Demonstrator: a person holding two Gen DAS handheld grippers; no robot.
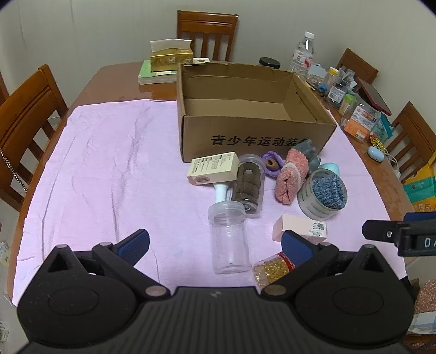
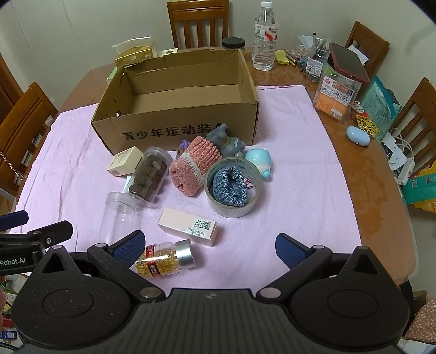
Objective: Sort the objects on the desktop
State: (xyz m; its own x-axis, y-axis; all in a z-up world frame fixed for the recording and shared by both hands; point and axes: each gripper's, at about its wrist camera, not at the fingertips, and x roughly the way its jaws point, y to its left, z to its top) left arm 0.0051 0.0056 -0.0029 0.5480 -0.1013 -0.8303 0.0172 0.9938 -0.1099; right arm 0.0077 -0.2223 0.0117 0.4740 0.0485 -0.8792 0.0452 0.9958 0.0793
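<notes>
Lying nearest the cardboard box's [image 2: 174, 89] front are soft socks; the clear jar [image 1: 230, 239], farther out, looks light, hard and slippery, so pinch its middle. Both claws, left [image 1: 215, 245] and right [image 2: 209, 245], are spread wide and hold nothing.

Jars [image 2: 148, 174], boxes [image 2: 188, 226] and socks [image 2: 194, 166] lie clustered before the open carton [image 2: 174, 130].

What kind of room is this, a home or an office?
Most likely a home dining room: a wooden dining table with wooden chairs around it, and household clutter such as a tissue box and a water bottle.
</notes>
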